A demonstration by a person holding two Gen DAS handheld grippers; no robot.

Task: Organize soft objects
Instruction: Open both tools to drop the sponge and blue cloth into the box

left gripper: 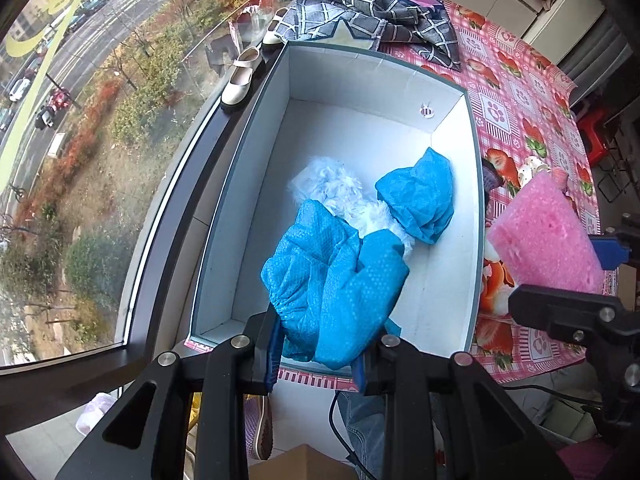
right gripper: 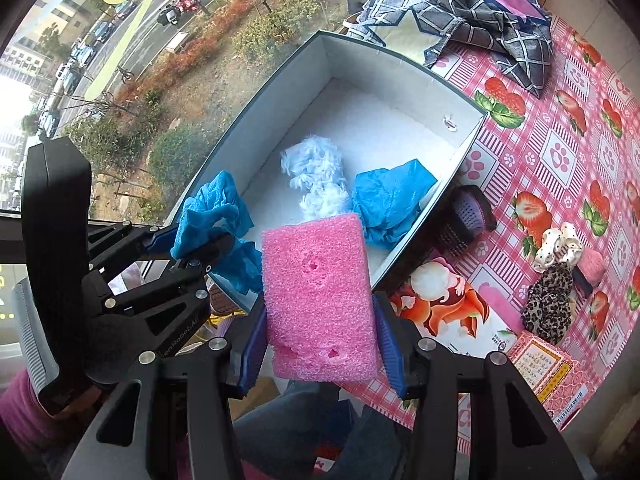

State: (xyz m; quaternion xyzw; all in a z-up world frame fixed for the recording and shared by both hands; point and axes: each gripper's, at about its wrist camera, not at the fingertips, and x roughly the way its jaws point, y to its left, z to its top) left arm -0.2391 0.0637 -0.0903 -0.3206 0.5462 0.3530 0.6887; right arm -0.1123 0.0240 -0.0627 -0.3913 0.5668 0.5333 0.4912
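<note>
My left gripper [left gripper: 318, 354] is shut on a crumpled blue shoe cover [left gripper: 332, 280] and holds it over the near end of the open white box [left gripper: 240, 200]. In the box lie a white fluffy piece [left gripper: 332, 186] and a second blue shoe cover [left gripper: 420, 196]. My right gripper [right gripper: 320, 354] is shut on a pink foam sponge [right gripper: 320, 300], held above the box's near right corner. The sponge also shows at the right of the left wrist view [left gripper: 548, 236]. The left gripper with its blue cover [right gripper: 216, 228] shows at the left of the right wrist view.
The box [right gripper: 400, 248] stands on a pink strawberry tablecloth [right gripper: 560, 140] beside a window. A checked cloth [right gripper: 460, 12] lies behind the box. A hairbrush [right gripper: 464, 216], leopard and dotted hair ties [right gripper: 552, 280], a pink carton [right gripper: 548, 372] and a picture card [right gripper: 448, 308] lie to the right. Shoes [left gripper: 240, 80] sit on the sill.
</note>
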